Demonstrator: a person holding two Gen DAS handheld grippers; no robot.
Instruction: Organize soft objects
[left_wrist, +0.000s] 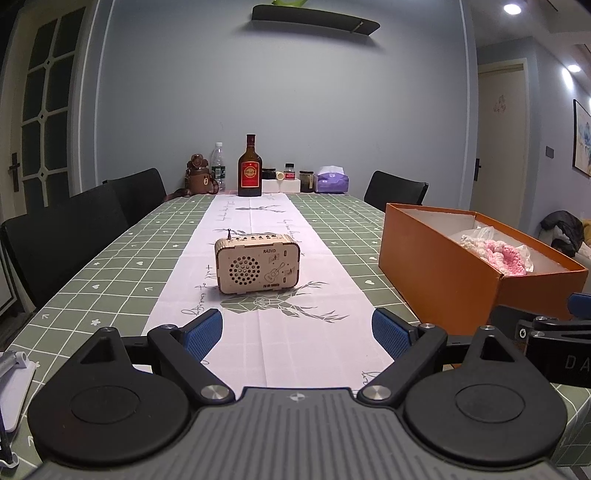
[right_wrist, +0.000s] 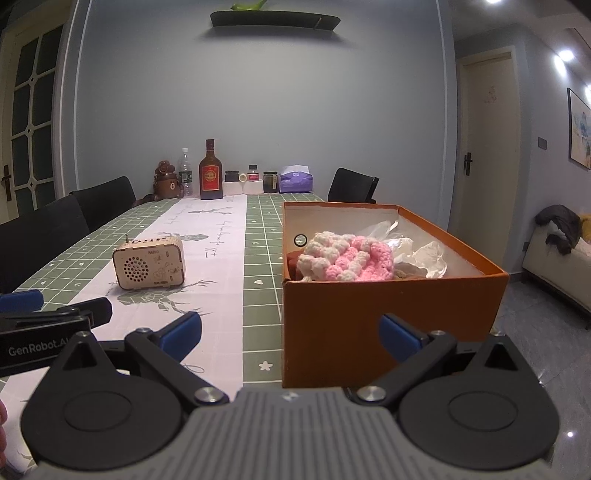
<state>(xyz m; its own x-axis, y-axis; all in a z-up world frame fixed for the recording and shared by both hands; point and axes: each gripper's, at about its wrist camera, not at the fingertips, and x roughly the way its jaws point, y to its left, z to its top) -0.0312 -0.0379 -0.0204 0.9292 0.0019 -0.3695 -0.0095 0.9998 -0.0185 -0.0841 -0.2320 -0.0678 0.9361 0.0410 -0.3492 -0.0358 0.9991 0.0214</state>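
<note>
A long dining table (left_wrist: 110, 266) under a green checked cloth with a pale runner fills a grey-walled room, dark chairs along its left side and bottles, jars and a tissue pack lined up at the far end. At left-centre a small wooden radio (left_wrist: 256, 263) stands upright on the runner, well apart from everything else. The left gripper (left_wrist: 297, 334) hangs low over the near runner, its blue-padded fingers (left_wrist: 203, 334) spread wide with nothing between them. To the right sits an open orange cardboard box (right_wrist: 388, 314) on the cloth; inside it lies the pink-and-white crocheted piece (right_wrist: 347, 260), bunched on top of a brown item and beside crumpled clear wrapping. The right gripper (right_wrist: 290, 336) faces the box's near wall, fingers likewise parted and empty. No loose soft item is visible on the table, so the sorting appears largely done. Risks, as judged: a forward push by the right gripper would strike the box wall and shove the light box toward the table's right edge; a reach into the box could snag the loose yarn or drag out the wrapping.
</note>
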